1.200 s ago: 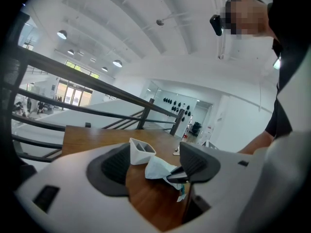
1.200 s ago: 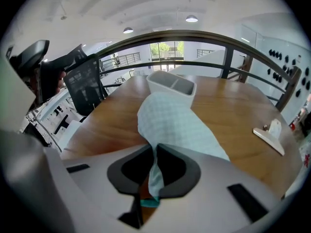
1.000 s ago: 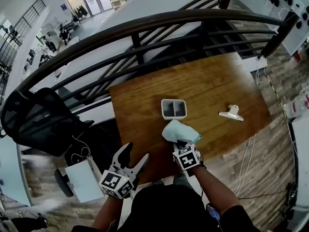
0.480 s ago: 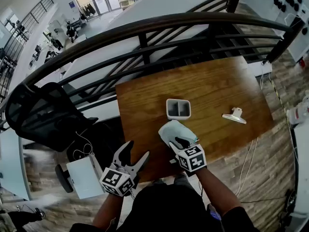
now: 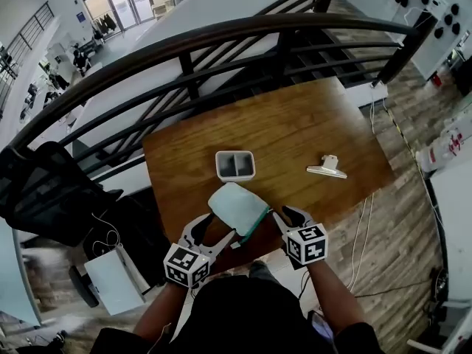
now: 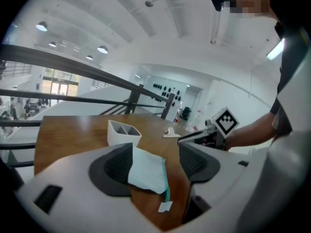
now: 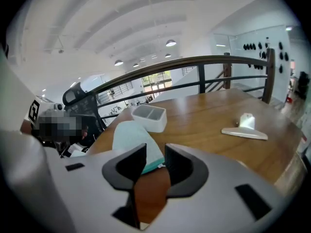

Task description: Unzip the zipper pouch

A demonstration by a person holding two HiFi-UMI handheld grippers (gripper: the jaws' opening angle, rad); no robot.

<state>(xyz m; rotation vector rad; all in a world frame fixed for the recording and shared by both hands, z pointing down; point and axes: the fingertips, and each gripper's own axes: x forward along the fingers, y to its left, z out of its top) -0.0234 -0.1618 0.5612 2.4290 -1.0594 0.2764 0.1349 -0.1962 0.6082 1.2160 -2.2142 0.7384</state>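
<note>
The zipper pouch (image 5: 234, 205) is pale mint with a teal zipper edge and lies flat near the front edge of the wooden table (image 5: 310, 124). My left gripper (image 5: 210, 233) stands at its near left corner, jaws wide open. In the left gripper view the pouch (image 6: 146, 171) lies between the spread fingers of the left gripper (image 6: 150, 161), pressed by neither. My right gripper (image 5: 290, 214) is just right of the pouch. Its jaws have opened off the pouch and just closed slightly. In the right gripper view a narrow gap of the right gripper (image 7: 151, 161) frames the pouch's zipper end (image 7: 154, 166), unpinched.
A white two-compartment box (image 5: 235, 165) stands just beyond the pouch. A white clip (image 5: 324, 169) lies to the right. A dark railing (image 5: 221, 43) runs behind the table. A black chair (image 5: 44, 190) and a white box (image 5: 110, 279) are on the floor at left.
My right gripper was shut on the pouch's near end; it has let go and drawn back to the right. My left gripper has moved in from beyond the table edge to the pouch.
</note>
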